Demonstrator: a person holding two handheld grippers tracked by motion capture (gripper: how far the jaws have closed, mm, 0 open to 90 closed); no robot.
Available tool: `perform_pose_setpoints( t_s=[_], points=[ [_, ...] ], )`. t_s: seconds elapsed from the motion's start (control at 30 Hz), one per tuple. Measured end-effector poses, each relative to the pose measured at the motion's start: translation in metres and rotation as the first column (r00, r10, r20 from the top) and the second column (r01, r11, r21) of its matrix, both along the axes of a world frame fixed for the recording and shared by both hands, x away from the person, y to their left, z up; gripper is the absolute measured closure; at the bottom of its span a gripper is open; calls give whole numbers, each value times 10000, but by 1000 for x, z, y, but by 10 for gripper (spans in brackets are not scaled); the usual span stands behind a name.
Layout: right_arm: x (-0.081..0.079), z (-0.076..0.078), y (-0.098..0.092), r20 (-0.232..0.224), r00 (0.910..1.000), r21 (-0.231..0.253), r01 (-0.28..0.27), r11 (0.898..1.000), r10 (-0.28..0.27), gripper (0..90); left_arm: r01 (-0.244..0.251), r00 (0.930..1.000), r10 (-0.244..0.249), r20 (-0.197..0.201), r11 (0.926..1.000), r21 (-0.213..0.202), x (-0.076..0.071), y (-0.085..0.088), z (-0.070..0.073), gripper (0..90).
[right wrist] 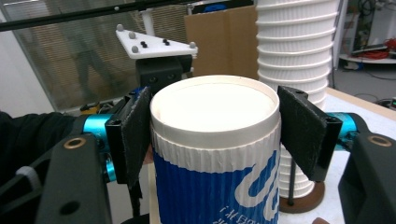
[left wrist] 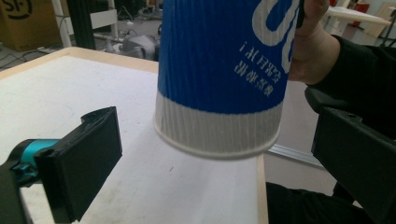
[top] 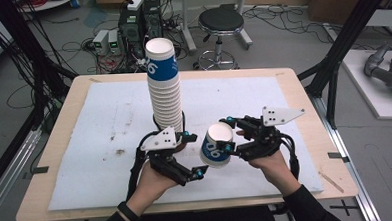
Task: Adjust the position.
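A blue-and-white ribbed paper cup (top: 217, 145) hangs above the white mat, mouth up and tilted. My right gripper (top: 228, 135) is shut on it; in the right gripper view both pads press the cup (right wrist: 215, 154) just below its rim. My left gripper (top: 197, 154) is open just left of the cup. In the left gripper view the cup's bottom (left wrist: 219, 70) hangs ahead between the wide-apart jaws, touching neither pad. A tall stack of the same cups (top: 164, 87) stands upright on a round holder (right wrist: 299, 196) behind the left gripper.
The white mat (top: 109, 119) covers most of the wooden table (top: 308, 100). On the floor beyond the far edge stand a black stool (top: 221, 22) and computer boxes (top: 137, 23) with cables. Black frame posts (top: 350, 28) rise at both sides.
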State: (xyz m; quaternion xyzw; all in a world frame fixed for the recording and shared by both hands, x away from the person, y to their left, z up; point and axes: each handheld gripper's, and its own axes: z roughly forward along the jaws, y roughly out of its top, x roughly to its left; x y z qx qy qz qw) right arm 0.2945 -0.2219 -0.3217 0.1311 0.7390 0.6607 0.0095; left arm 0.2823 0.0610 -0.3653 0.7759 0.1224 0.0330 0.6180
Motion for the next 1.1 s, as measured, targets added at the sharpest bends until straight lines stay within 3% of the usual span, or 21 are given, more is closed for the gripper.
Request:
perform_pose_setpoints(
  t_s=[0.4,0.73,0.77,0.8,1.1],
  points=[
    [-7,-6,19,-87,9976,-220,-682,9974,681,304,431,9989,-435,-200,9989,-174,0,-11,-6,17],
    [-7,-7,23,-158,9962,-104,-859,9962,858,304,661,9968,-658,-449,9978,65,2,-13,-9,25],
    [-8,-7,22,-186,9965,-104,-812,9966,810,304,950,9944,-952,-466,9955,-66,3,-12,-9,113],
    [-8,-7,22,-156,9965,-110,-817,9966,815,304,1032,9934,-1036,-494,9946,-114,3,-12,-9,143],
    [-7,-7,22,-206,9964,-109,-821,9966,818,305,1064,9932,-1065,-469,9943,-47,3,-11,-9,178]
  ],
)
